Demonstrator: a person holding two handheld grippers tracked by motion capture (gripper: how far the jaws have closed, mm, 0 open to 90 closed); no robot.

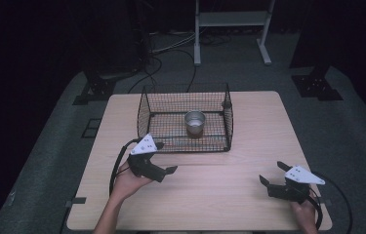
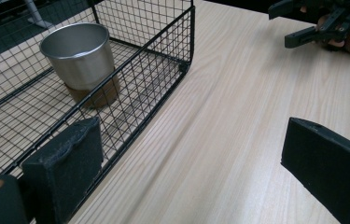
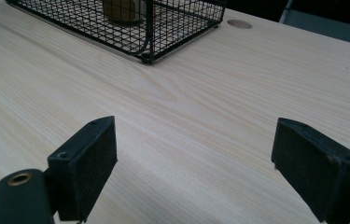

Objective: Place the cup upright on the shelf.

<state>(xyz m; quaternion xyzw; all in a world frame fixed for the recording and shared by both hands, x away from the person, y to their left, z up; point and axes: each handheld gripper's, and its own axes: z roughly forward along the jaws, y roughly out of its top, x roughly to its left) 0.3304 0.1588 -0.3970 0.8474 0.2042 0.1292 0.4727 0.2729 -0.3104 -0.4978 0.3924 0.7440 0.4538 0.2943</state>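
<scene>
Shiny steel cup (image 1: 194, 123) stands upright inside a black wire basket (image 1: 145, 108) on the pale wooden counter (image 1: 219, 195). Left hand-held gripper (image 1: 166, 165) and right hand-held gripper (image 1: 272, 174) hover nearby, jaws spread, empty.

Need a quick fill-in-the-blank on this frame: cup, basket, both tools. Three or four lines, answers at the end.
1. The metal cup stands upright inside the wire ____.
2. The left tool, near the basket, has its jaws ____.
3. The right tool holds ____ between its jaws.
4. Basket and cup sit on a ____ table.

Missing words: basket; open; nothing; wooden
</scene>
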